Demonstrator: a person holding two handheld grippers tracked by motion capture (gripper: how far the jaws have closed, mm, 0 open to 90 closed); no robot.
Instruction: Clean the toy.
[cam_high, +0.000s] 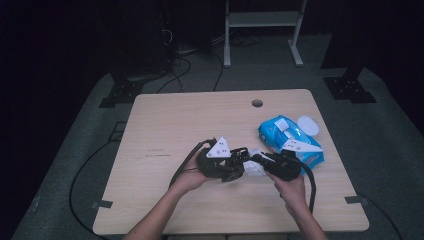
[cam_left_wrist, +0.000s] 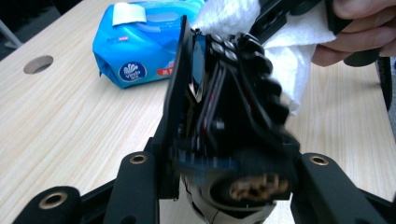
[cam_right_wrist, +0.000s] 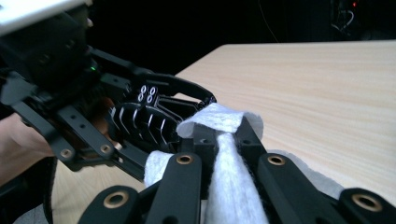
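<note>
One blue wet-wipe pack (cam_high: 290, 140) lies on the tabletop (cam_high: 165, 125), lid flipped open. Just beside it, right claw (cam_high: 261, 159) pinches a white wipe (cam_high: 252, 167) against the black device (cam_high: 231, 165) clamped in left claw (cam_high: 240, 156).

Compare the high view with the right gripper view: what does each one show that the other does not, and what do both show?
The high view alone shows the blue pack of wipes with its lid open, the round hole in the table, and the floor cables. The right gripper view alone shows, up close, the white wipe pinched between the right gripper's jaws, folded over their tips. Both show the left gripper, the wipe and the wooden table.
</note>
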